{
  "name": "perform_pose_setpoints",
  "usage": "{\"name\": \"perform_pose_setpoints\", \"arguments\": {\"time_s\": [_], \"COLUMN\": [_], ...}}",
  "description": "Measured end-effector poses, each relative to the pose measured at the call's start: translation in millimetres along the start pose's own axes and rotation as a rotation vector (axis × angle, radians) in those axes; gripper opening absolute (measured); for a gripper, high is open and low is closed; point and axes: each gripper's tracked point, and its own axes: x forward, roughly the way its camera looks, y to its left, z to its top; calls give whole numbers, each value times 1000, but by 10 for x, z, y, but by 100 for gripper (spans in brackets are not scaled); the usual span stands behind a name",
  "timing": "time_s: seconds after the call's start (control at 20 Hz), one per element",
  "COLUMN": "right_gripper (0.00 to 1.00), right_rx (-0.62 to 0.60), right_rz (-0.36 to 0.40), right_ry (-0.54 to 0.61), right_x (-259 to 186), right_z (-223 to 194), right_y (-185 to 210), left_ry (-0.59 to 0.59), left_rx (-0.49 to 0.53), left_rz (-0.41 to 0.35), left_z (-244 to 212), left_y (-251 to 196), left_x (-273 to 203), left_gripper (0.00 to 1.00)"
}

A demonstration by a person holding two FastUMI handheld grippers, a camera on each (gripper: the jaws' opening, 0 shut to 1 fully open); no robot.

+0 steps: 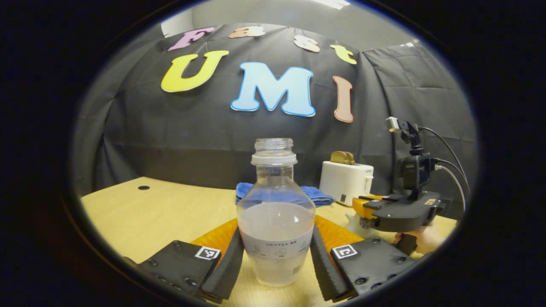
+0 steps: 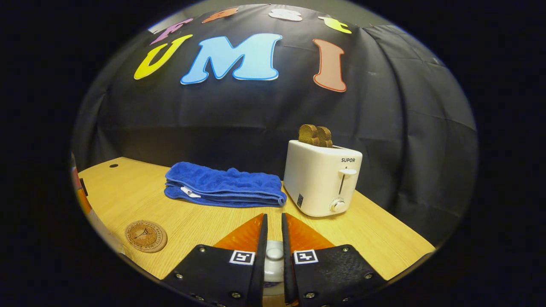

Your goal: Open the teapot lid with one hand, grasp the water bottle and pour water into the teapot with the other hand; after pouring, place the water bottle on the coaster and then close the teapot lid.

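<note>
In the left gripper view, one water bottle [image 1: 275,213] stands upright on the table [image 1: 162,209], uncapped and about half full. The left hand-held gripper [image 1: 276,260] is opened to roughly the bottle's width, its two fingers flanking the lower body on either side; whether both actually press on it cannot be told. To the right and farther off, the right hand-held gripper [image 1: 399,213] is held in a person's hand [image 1: 426,238] low over the table, with the white of the teapot [image 1: 354,221] just visible below it.

In the right gripper view, the right hand-held gripper [image 2: 273,256] has its two fingers nearly together, pinching the small round knob of the one teapot lid [image 2: 274,260] between them. One round coaster [image 2: 146,236] lies flat on the table [image 2: 375,238] to the left, with nothing on it. Farther back lie one folded blue towel [image 2: 224,184] and, just beside it on the right, one white toaster [image 2: 322,178] with toast [image 2: 315,135] standing in its slots.
</note>
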Motion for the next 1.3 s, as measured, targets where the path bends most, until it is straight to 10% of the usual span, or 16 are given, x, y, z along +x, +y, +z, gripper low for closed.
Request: {"name": "perform_pose_setpoints", "arguments": {"time_s": [0.7,1.3], "right_gripper": [10,10], "right_rx": [-17,-5], "right_rz": [-10,-109], "right_ry": [-119,-40], "right_x": [-168,-307], "right_z": [389,278], "right_y": [6,-981], "left_ry": [9,190], "left_rx": [26,609], "left_rz": [-33,-95], "left_z": [12,-119], "left_y": [-108,-379], "left_x": [21,555], "left_gripper": [86,86]}}
